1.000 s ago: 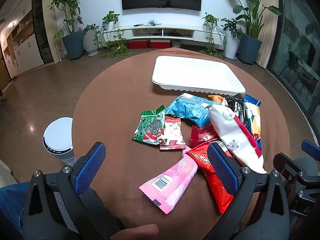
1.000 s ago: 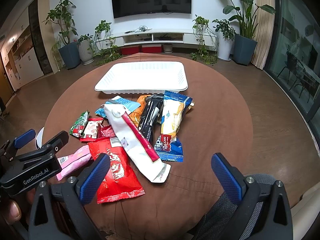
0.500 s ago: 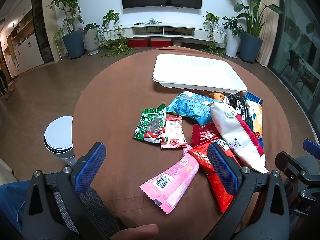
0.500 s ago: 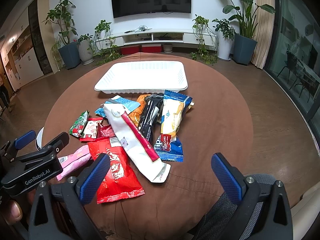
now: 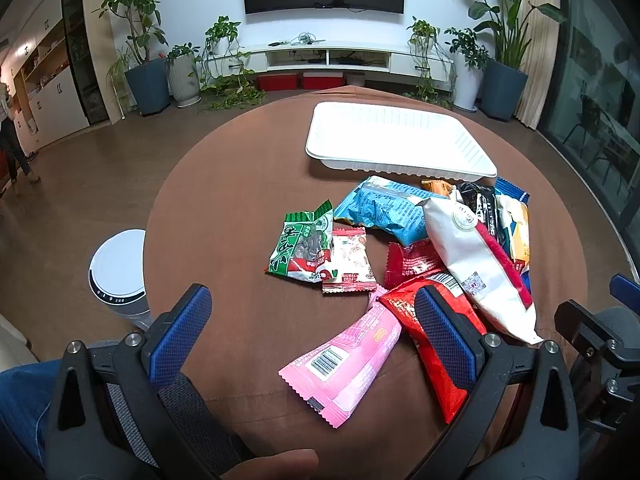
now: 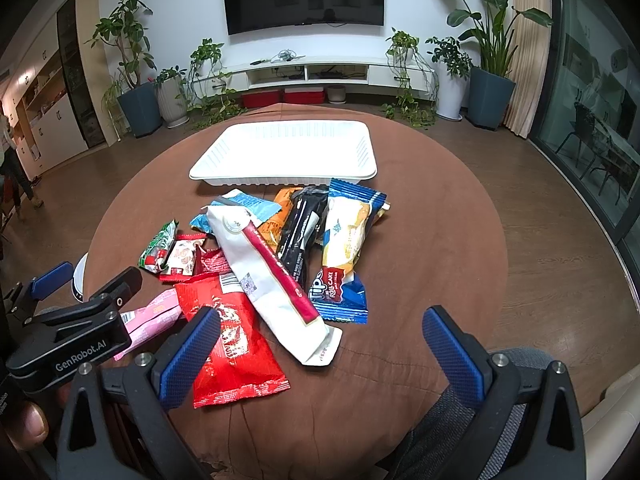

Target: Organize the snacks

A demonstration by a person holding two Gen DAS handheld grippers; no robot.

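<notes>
While both grippers hang low over the near edge, a round table with a brown cloth [image 6: 420, 220] fills most of each view. At its far side lies a white ribbed plastic tray [image 6: 224, 160], with nothing in it. Just in front of the tray the snacks lie in a loose heap. A long white packet with a red stripe [image 6: 264, 276] lies on top, slanting toward the near edge. Beside it sits a blue roll cake packet [image 6: 344, 236], then a red foil bag [image 6: 228, 344], a pink packet with a barcode [image 5: 344, 356], a light blue bag [image 5: 380, 208], a black packet [image 6: 300, 236], a green packet [image 5: 300, 244] and a small red-and-white sachet [image 5: 348, 256]; an orange wrapper, mostly buried, cannot be read.

The left gripper [image 5: 312, 320] has its blue pads wide apart, holding nothing, with the pink packet lying between and just beyond them. The right gripper [image 6: 320, 344] is likewise spread and empty, the white packet's near end between its fingers and the red foil bag under its left pad [image 6: 188, 360].
</notes>
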